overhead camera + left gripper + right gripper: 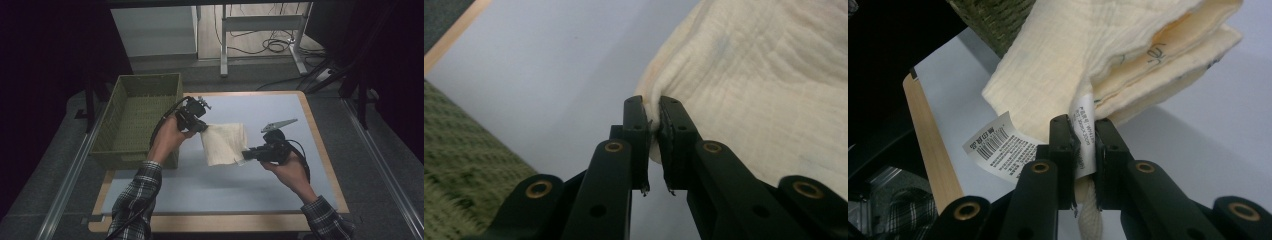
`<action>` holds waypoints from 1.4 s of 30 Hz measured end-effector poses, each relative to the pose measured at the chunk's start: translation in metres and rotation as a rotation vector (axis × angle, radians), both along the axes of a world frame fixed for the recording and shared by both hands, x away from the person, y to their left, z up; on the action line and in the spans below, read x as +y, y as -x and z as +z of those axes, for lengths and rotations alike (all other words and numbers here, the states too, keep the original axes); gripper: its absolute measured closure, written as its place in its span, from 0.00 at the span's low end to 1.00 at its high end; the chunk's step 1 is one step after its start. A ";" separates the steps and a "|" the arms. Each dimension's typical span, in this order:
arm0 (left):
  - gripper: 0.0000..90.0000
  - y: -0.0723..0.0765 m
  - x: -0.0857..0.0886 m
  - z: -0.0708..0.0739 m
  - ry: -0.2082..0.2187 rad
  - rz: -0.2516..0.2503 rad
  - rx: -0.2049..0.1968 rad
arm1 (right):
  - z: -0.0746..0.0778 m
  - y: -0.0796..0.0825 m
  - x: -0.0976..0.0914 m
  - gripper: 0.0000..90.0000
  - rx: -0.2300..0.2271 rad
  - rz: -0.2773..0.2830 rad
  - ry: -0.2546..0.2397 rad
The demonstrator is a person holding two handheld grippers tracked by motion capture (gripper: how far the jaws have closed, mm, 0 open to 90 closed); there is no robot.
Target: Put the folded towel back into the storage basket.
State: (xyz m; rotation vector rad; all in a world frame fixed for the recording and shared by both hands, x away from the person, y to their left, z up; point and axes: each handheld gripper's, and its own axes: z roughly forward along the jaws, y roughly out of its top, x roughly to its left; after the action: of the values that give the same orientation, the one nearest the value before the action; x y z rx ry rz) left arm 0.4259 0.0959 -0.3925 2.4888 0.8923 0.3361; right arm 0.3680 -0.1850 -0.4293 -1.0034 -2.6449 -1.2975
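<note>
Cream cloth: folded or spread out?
Folded. The cream muslin cloth shows several stacked layers at its edge in the right gripper view, and it forms a compact rectangle in the high view.

You face a bench with a pale blue top and a light wooden rim. A green woven basket sits at its far left corner, overhanging the bench's left side. Beyond the bench, on the grey floor, stand metal legs of a frame among tangled black cables.
</note>
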 end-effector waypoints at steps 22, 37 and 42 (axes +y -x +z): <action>0.93 -0.013 0.046 0.034 -0.064 0.096 -0.089 | 0.025 -0.032 0.059 0.90 -0.022 0.027 -0.037; 0.94 -0.011 0.088 0.059 -0.059 0.185 -0.141 | 0.042 -0.044 0.098 0.90 -0.045 0.056 -0.082; 0.94 -0.009 0.106 0.063 -0.058 0.229 -0.155 | 0.045 -0.047 0.118 0.90 -0.051 0.068 -0.093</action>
State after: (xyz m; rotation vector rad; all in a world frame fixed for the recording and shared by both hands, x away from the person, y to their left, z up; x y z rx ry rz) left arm 0.4353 0.2015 -0.3290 2.3767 1.1172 0.6307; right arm 0.4148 -0.0671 -0.3842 -0.8727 -2.6024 -1.4355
